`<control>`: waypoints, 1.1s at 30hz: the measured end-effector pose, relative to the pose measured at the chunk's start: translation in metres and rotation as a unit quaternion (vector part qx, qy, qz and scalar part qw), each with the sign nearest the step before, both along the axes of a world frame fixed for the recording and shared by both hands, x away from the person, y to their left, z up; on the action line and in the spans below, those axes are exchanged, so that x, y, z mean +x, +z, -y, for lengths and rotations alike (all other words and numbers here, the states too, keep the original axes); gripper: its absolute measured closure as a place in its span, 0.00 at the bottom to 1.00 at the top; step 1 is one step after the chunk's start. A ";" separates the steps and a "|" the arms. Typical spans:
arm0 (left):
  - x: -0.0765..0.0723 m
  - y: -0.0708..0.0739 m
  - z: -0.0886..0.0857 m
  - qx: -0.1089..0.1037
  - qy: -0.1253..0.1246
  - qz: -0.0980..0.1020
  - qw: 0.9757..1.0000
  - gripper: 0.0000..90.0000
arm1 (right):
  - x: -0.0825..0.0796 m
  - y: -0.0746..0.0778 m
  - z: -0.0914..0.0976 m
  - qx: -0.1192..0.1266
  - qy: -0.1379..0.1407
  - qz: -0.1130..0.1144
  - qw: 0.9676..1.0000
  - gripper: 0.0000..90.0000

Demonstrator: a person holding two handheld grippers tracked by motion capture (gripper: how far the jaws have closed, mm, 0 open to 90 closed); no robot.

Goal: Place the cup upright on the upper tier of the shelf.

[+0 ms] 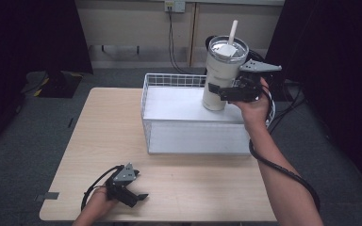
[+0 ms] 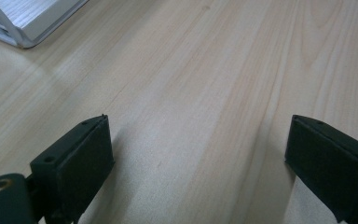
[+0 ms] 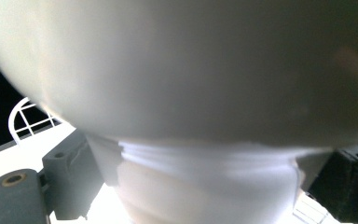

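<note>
Right gripper (image 1: 222, 90) jaws are clamped on the cream tumbler (image 1: 220, 77), held at 1 o'clock above the wire basket (image 1: 169, 80). Left gripper (image 1: 133, 195) is rested at 7 o'clock, jaws apart, nothing held.

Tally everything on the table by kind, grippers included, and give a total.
Tumbler with straw: 1
Wire basket: 1
Grippers: 2, the left gripper low over the table, the right gripper clamped on the tumbler
Total: 4
</note>
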State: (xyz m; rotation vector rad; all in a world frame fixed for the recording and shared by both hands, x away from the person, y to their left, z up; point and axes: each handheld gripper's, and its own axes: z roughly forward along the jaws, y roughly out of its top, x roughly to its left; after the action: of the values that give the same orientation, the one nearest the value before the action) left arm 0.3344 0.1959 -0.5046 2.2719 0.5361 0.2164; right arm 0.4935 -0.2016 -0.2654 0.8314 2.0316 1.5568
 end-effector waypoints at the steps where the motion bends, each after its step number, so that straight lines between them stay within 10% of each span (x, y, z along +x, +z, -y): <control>1: 0.000 0.000 0.000 0.000 0.000 0.000 1.000 0.08 | 0.001 -0.001 0.000 0.000 -0.002 0.000 1.000 0.12; 28: 0.000 0.000 0.000 0.000 0.000 0.000 1.000 0.08 | 0.007 -0.008 -0.003 0.001 -0.006 -0.010 1.000 0.11; 33: 0.000 0.000 0.000 0.000 0.000 0.000 1.000 0.08 | 0.007 -0.008 -0.003 -0.031 -0.003 -0.012 0.999 0.10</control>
State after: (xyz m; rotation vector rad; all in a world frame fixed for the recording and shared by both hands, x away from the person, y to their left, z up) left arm 0.3344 0.1959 -0.5046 2.2721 0.5365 0.2165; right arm 0.5002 -0.1989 -0.2731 0.8365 2.0814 1.4797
